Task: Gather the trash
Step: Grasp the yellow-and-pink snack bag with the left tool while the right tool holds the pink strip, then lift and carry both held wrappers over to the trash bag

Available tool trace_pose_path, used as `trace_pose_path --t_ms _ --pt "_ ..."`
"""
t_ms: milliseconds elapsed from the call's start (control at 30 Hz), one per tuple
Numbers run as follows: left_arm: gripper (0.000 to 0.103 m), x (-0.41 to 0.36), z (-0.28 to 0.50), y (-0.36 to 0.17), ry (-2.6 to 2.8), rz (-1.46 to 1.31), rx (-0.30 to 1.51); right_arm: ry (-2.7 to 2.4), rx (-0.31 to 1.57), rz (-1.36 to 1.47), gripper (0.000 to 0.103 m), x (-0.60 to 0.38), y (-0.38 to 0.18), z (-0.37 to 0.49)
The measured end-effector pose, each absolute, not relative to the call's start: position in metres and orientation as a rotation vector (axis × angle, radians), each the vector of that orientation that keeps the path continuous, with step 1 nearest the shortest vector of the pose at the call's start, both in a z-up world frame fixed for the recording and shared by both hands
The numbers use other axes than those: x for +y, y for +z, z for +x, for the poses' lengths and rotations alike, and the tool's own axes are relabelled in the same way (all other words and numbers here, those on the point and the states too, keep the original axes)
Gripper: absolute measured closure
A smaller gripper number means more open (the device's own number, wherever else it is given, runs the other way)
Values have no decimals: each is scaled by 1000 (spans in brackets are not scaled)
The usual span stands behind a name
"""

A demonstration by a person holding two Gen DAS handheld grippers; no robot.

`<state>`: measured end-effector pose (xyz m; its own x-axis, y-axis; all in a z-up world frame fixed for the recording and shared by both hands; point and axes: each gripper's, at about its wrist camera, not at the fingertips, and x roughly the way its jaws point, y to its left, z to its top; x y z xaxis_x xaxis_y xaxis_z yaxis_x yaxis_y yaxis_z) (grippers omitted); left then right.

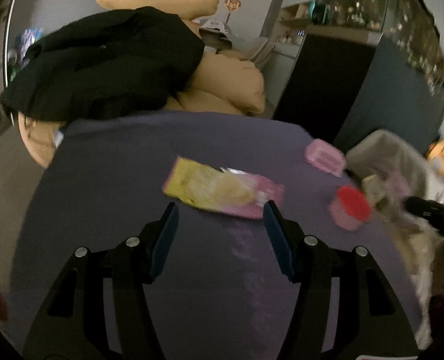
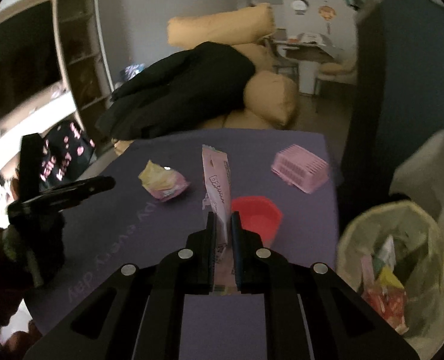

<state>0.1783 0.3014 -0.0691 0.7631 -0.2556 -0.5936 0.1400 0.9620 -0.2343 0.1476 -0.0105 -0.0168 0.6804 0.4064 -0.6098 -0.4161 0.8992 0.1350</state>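
In the left wrist view, the left gripper (image 1: 220, 210) hangs over the purple table mat (image 1: 132, 210) with its blue-padded jaws parted about halfway and nothing between them. Just beyond the fingertips lies a crumpled yellow-and-pink snack wrapper (image 1: 219, 190), untouched. To the right stand a red-lidded pink plastic cup (image 1: 350, 208) and, farther off, a small pink ribbed basket (image 1: 325, 157). A black garment (image 1: 102, 63) is draped over tan cushions (image 1: 230, 87) at the far side.

In the right wrist view, the right gripper (image 2: 223, 219) has its jaws pinched almost together on a long pink-and-white printed wrapper (image 2: 217, 180) — the strip stands upright between the pads. The yellow-and-pink wrapper sits on the mat to the left, well apart from these jaws. A bin lined with a pale translucent bag (image 2: 395, 258) stands at the near right, with coloured wrappers already inside.
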Motion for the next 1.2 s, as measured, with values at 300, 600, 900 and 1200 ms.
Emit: trace_pose_path --t_ms 300,600,900,1200 --pt "47 299 251 -89 -254 -49 787 433 718 53 92 -39 -36 141" --pt "65 299 272 -107 -201 -44 893 428 721 111 92 -54 -39 143" --pt "103 280 241 -72 -161 -96 810 452 672 107 92 -55 -23 143" --pt "102 247 208 -19 -247 -4 661 466 615 125 92 -67 -8 132"
